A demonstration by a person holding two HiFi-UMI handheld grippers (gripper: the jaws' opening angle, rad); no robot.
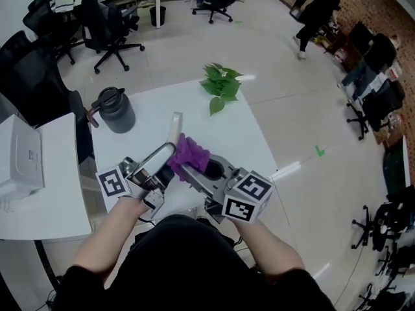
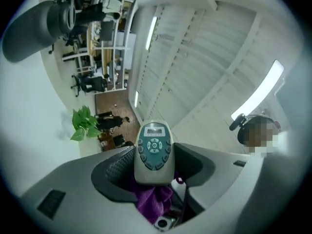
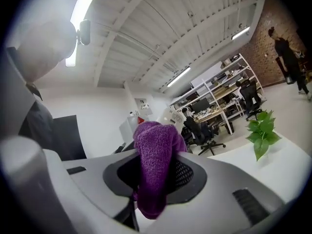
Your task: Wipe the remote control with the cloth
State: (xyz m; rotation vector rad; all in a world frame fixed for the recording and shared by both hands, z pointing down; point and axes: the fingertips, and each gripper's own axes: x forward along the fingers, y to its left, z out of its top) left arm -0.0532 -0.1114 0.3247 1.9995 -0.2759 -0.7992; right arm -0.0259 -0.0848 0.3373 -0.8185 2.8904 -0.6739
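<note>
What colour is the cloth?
The cloth is purple; it shows best in the right gripper view.

With my left gripper [image 1: 167,154] and right gripper [image 1: 189,168] crowded together at lower centre, I find bare white table top [image 1: 246,136] to pass over at centre right, while the dark grey lidded jug [image 1: 117,111] at centre left and the green leafy plant [image 1: 220,86] at upper centre block the far edge.

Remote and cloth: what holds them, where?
Left hand-held gripper clamps the grey remote control by its lower half; right hand-held gripper pinches the purple knitted cloth mid-bunch.
</note>
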